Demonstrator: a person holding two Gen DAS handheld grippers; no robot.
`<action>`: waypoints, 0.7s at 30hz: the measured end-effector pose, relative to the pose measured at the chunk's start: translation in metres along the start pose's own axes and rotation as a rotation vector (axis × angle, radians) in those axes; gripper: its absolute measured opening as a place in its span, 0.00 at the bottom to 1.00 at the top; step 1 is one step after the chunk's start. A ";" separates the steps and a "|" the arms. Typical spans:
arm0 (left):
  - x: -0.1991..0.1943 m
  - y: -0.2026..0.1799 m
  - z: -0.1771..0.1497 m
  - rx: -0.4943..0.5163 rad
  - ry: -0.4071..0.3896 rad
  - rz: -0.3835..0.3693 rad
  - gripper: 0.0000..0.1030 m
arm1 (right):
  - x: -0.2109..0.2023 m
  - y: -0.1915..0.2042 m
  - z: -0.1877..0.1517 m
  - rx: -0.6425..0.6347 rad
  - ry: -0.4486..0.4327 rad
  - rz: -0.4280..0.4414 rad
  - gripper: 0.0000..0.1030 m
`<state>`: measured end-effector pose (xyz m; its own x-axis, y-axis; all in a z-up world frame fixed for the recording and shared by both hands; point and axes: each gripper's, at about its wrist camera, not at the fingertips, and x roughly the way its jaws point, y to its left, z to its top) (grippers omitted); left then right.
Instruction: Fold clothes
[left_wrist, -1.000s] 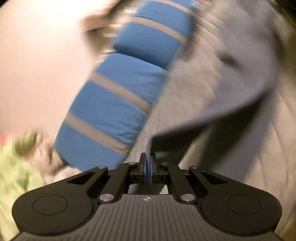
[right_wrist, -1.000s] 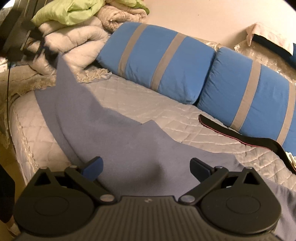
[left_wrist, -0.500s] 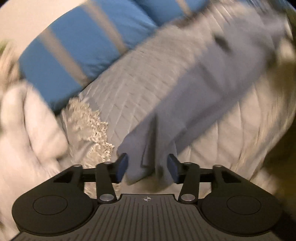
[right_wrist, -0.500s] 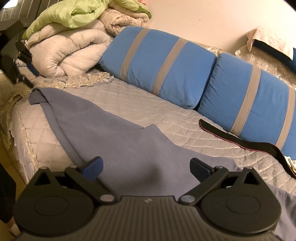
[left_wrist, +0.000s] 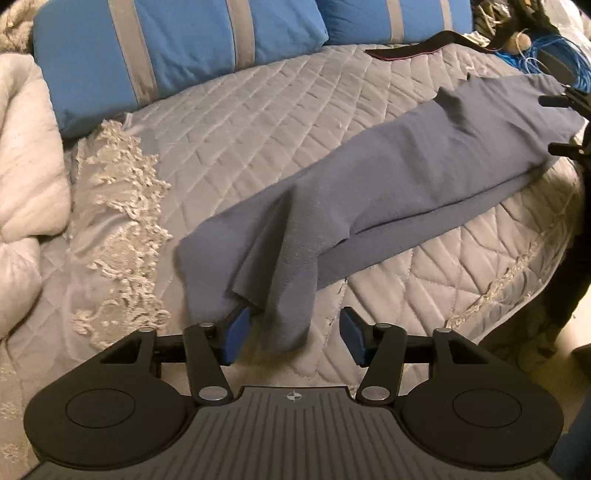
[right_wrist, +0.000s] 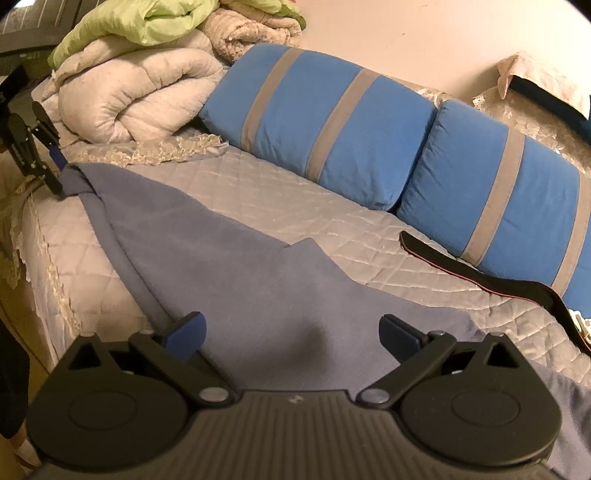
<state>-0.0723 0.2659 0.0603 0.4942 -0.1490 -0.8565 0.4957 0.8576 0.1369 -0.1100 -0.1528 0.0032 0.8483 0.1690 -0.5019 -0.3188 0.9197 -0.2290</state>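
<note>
A long blue-grey garment (left_wrist: 406, 184) lies stretched across the quilted grey bedspread (left_wrist: 258, 122). Its narrow end is bunched and hangs between the fingers of my left gripper (left_wrist: 293, 332). Those jaws are closing but stand apart; the left pad (left_wrist: 234, 334) touches a fold, while the right pad (left_wrist: 352, 336) is clear of the cloth. In the right wrist view the left gripper (right_wrist: 48, 162) sits at the garment's far corner near the bed's left edge. My right gripper (right_wrist: 291, 332) hovers open just above the garment's wide end (right_wrist: 258, 295), with nothing pinched.
Two blue cushions with grey stripes (right_wrist: 332, 118) line the wall. A rolled white duvet (right_wrist: 129, 99) and a green blanket (right_wrist: 140, 22) are piled at the bed's head, beside a lace-edged cloth (left_wrist: 118, 221). A black strap (right_wrist: 498, 284) lies by the cushions. The bed's edge (right_wrist: 48, 266) drops off close by.
A second ago my left gripper was shut on the garment's end and held it up. It has since opened, rolled and come down, and the end now lies on the bed. The right gripper stayed put.
</note>
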 end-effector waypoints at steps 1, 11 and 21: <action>0.002 0.000 0.000 -0.003 0.003 0.007 0.09 | 0.001 0.001 0.000 -0.002 0.004 -0.002 1.00; -0.025 -0.030 0.012 0.421 -0.249 0.559 0.04 | 0.005 0.003 -0.002 -0.007 0.022 -0.005 1.00; 0.032 -0.071 -0.063 1.026 -0.142 0.739 0.04 | 0.005 0.002 -0.002 -0.003 0.021 -0.006 1.00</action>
<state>-0.1367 0.2314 -0.0077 0.9282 0.0937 -0.3601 0.3621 -0.0049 0.9321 -0.1075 -0.1511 -0.0016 0.8411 0.1558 -0.5180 -0.3148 0.9197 -0.2346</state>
